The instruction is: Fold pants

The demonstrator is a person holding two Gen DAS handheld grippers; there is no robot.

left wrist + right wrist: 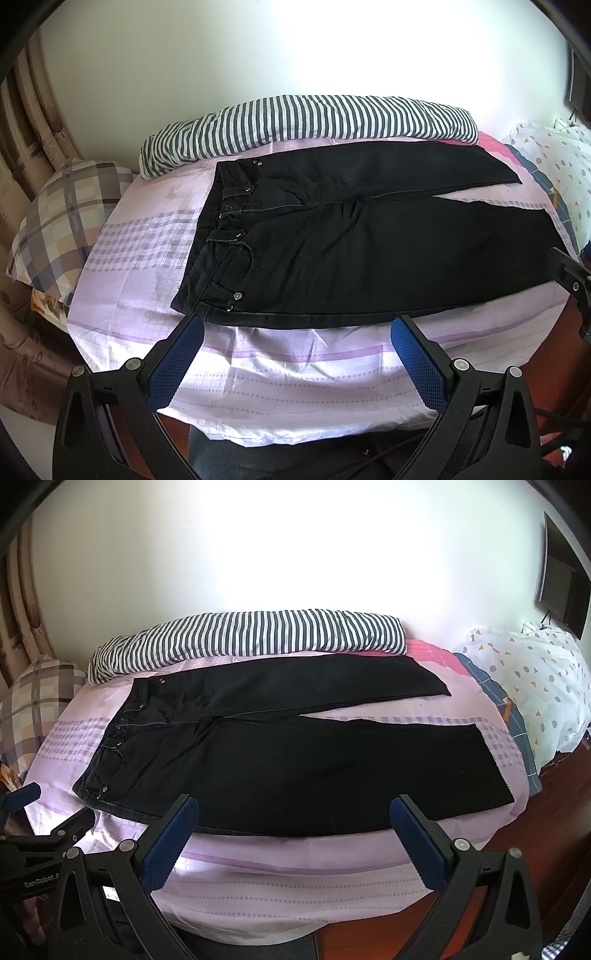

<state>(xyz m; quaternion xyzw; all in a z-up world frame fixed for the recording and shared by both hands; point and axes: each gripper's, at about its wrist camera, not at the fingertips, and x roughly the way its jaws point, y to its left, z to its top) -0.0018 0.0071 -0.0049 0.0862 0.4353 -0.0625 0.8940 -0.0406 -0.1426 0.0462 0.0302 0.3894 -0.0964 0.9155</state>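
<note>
One pair of black pants (351, 236) lies flat and unfolded on the bed (280, 384), which is covered with a lilac checked sheet. The waistband, with metal rivets and a button, is at the left end; the two legs run rightward and part slightly into a narrow V. Beyond the pants, against the wall, lies one long striped bolster (306, 122). One plaid pillow (70, 225) sits left of the pants, and one dotted white quilt (532, 686) right of them. Both tongs hover just short of the pants' near edge, tilted downward: the left tongs (297, 328) spread wide and empty, the right tongs (293, 806) likewise.
</note>
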